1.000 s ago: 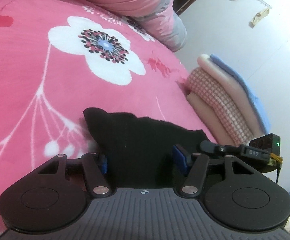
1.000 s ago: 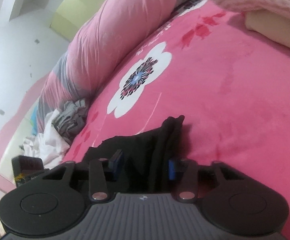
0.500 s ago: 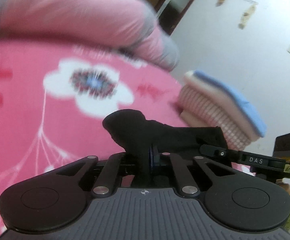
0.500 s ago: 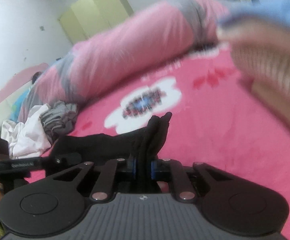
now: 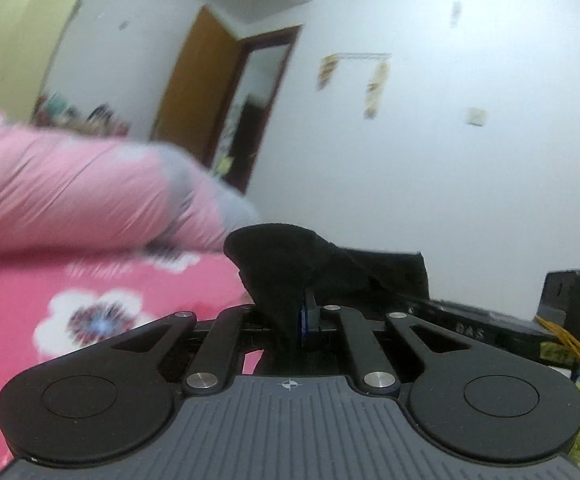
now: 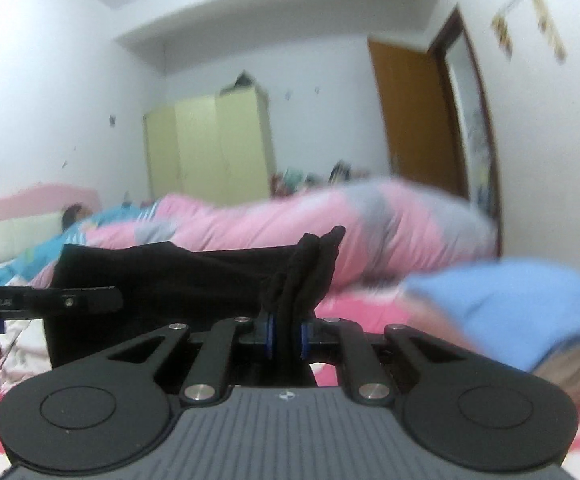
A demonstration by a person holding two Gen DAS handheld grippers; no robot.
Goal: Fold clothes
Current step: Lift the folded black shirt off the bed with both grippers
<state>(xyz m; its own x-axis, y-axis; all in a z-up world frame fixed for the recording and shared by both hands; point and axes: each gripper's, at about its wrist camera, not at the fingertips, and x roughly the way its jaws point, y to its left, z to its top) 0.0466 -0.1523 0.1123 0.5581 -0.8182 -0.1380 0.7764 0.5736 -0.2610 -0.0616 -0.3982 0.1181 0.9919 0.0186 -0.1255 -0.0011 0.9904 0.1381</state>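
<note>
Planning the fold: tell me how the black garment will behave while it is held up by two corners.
Likely floppy: the black garment bunches at the right gripper and left gripper. Probably light: it spans between them with little sag. Expect it to swing.

Item: one black garment (image 6: 177, 276), soft knit fabric, plain, no visible markings. State: raised clear of the pink floral bed cover (image 5: 101, 280), stretched roughly level between two pinched ends. One end bunches into upright folds (image 6: 310, 264); the other forms a rounded hump (image 5: 281, 256). Lower portion hangs down, partly hidden.
</note>
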